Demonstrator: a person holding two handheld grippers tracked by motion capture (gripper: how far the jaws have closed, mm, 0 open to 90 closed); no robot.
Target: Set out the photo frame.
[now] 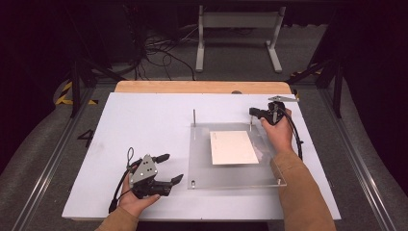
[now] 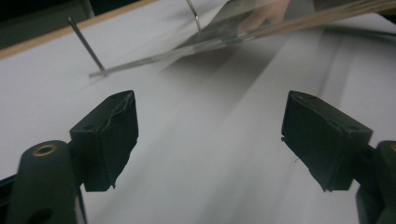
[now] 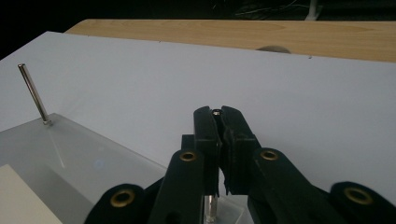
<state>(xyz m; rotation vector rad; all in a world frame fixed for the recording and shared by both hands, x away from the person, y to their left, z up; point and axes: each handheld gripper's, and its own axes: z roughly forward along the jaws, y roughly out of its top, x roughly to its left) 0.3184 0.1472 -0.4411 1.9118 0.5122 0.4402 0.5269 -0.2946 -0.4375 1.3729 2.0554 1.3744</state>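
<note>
The work in hand is seating or extracting the metal pin [image 3: 211, 207] at the far right corner of the clear acrylic plate [image 1: 226, 175], which lies right of centre on the white desk [image 1: 144, 115]. The right hand-held gripper [image 1: 253, 112] has its jaws clamped together on the top of this pin; in the right gripper view the pin's tip shows between the pads. To do the step well, the pin should be kept vertical and moved straight along its axis, since tilting would likely bind it in the hole or shift the plate. A cream paper sheet [image 1: 234, 147] rests on the plate and should stay undisturbed. A second upright pin [image 1: 194, 117] stands at the plate's far left corner.

The right forearm reaches across the plate's right edge, wrist level. The left hand-held gripper [image 1: 173, 168] rests near the desk's front edge, jaws apart and empty, pointing toward the plate.
</note>
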